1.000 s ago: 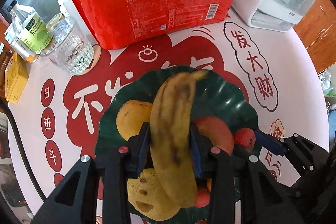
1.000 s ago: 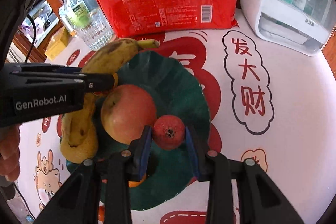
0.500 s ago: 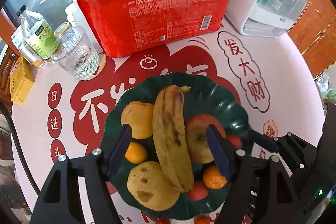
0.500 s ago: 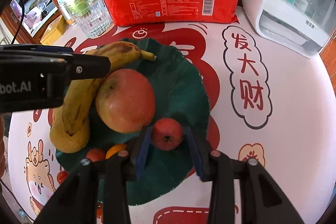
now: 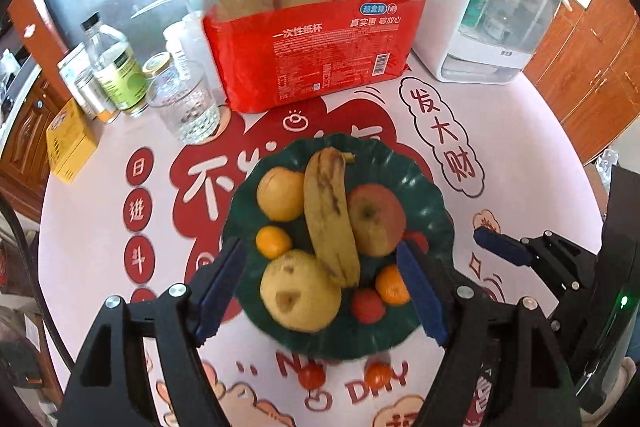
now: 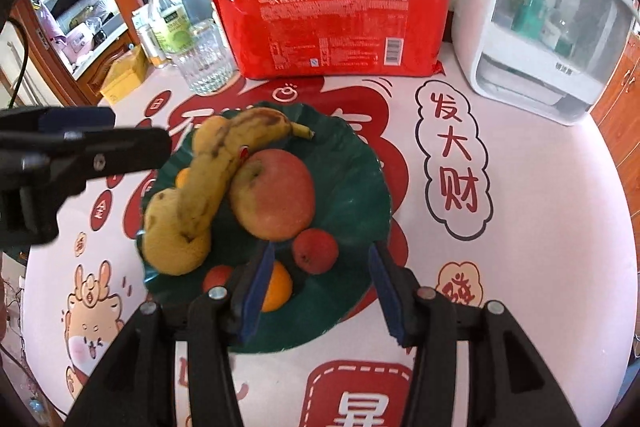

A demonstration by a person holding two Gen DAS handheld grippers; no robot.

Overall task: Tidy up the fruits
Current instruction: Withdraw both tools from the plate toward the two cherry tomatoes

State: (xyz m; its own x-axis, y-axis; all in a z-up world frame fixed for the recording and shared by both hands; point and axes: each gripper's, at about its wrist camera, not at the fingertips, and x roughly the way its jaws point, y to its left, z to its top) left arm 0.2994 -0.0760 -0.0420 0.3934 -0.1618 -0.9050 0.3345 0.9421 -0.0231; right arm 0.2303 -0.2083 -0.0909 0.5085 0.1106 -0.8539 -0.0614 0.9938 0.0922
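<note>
A dark green plate (image 5: 436, 211) (image 6: 360, 171) holds a spotted banana (image 5: 330, 219) (image 6: 216, 179), a red-yellow apple (image 5: 376, 219) (image 6: 276, 195), yellow pears (image 5: 300, 291) (image 6: 172, 247), small oranges (image 5: 274, 241) (image 6: 278, 287) and small red fruits (image 5: 366, 305) (image 6: 316, 251). My left gripper (image 5: 320, 291) is open and empty above the plate's near side. My right gripper (image 6: 320, 287) is open and empty, its jaws either side of a small red fruit that lies on the plate. A red fruit (image 5: 311, 375) and an orange (image 5: 378, 373) lie on the table in front of the plate.
Behind the plate stand a red pack of paper cups (image 5: 316, 39) (image 6: 340, 19), a drinking glass (image 5: 186, 107) (image 6: 204, 59), bottles (image 5: 116, 67), a yellow box (image 5: 68, 143) and a white appliance (image 5: 484, 11) (image 6: 548, 27). The round table has a printed cloth (image 5: 520, 155).
My left gripper let go of the banana, opened and drew back; the banana now lies on the plate. My right gripper opened, released the small red fruit and pulled back.
</note>
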